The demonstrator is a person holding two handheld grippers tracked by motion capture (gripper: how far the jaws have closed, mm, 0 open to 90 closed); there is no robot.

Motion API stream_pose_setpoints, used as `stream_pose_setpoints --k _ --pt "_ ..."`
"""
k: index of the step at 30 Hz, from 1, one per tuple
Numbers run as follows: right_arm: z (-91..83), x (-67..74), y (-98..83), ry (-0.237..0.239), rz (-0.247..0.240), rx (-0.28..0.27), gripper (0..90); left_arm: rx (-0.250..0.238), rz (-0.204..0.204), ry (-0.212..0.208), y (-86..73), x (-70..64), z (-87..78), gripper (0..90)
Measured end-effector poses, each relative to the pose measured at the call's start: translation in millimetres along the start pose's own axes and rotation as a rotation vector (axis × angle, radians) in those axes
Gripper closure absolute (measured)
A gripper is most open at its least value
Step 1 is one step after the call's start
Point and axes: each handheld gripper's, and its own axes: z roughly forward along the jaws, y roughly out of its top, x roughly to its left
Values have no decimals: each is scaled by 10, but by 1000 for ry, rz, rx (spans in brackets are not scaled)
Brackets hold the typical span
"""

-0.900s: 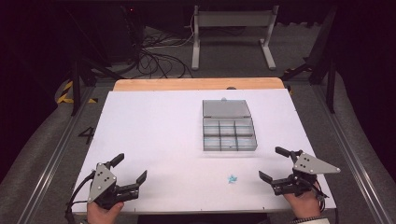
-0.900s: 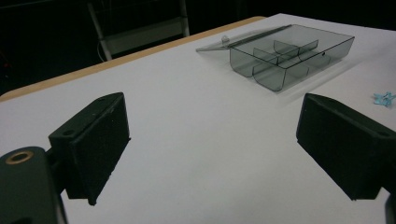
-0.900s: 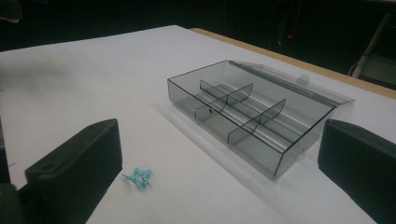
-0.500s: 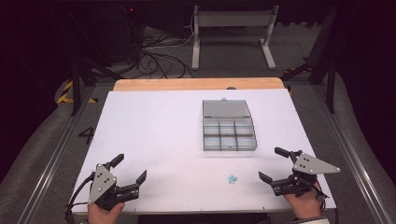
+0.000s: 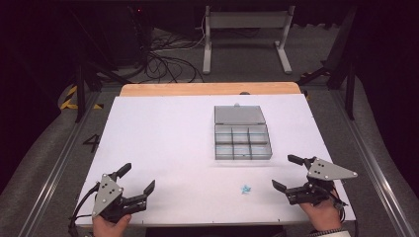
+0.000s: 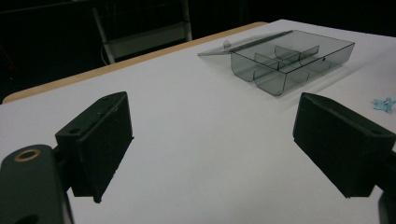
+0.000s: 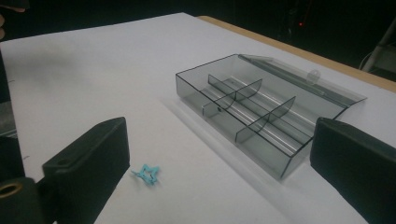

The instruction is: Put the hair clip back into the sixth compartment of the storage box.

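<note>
place: lab | cues: black-curtained surround, white test table, floor cables, metal stand

The small light-blue piece lying between the two pairs of fingers is too small in the high view to tell its shape. In the left gripper view the right edge cuts it off beyond the right-hand finger; in the right gripper view it lies just past the left-hand finger, spiky but too blurred to name. The hands holding the grippers are cut off by the bottom edge of the high view. In both gripper views the bottom edge cuts off the lower parts of the black fingers, and the right-hand finger runs off the right edge. Whether the compartment box ahead of the fingers holds anything cannot be told.
</note>
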Motion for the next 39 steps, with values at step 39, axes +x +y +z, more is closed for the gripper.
stream_pose_setpoints --k 39 --pt "543 235 473 110 -98 124 51 6 0 -2 -8 -3 8 129"
